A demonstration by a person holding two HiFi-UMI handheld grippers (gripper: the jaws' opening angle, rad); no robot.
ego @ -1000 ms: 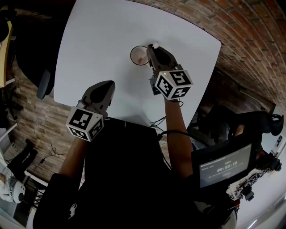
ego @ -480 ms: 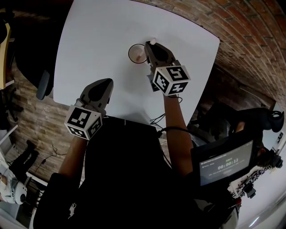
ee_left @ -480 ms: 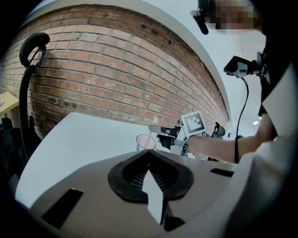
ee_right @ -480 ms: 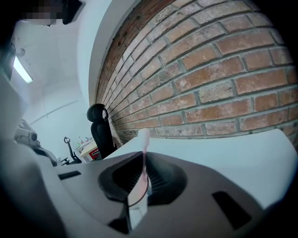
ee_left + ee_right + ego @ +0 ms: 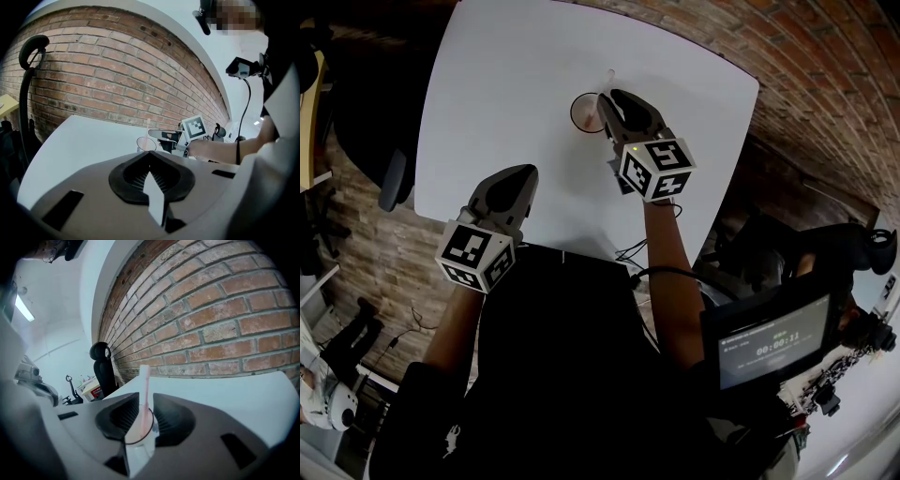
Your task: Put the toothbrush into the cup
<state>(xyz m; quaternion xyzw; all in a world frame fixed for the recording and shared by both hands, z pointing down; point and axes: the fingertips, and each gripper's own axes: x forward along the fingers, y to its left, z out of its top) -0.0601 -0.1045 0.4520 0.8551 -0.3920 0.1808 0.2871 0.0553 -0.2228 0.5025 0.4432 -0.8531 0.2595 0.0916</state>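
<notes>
My right gripper has its fingers just released around the toothbrush, which stands in the cup on the table. It looks light, stiff and slim; I'd regrip mid-handle. My left gripper is clenched and empty.

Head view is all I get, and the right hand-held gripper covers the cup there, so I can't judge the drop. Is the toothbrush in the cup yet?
Observer: The right gripper view shows the toothbrush standing upright, its lower end inside the rim of the cup.
Operator: Is it clamped?
Observer: The right hand-held gripper has its jaws apart. A sliver of table shows beside the handle, so the brush looks free of them.
Operator: And the other side?
Observer: The left gripper view shows the left hand-held gripper with its jaws together and nothing between them.
</notes>
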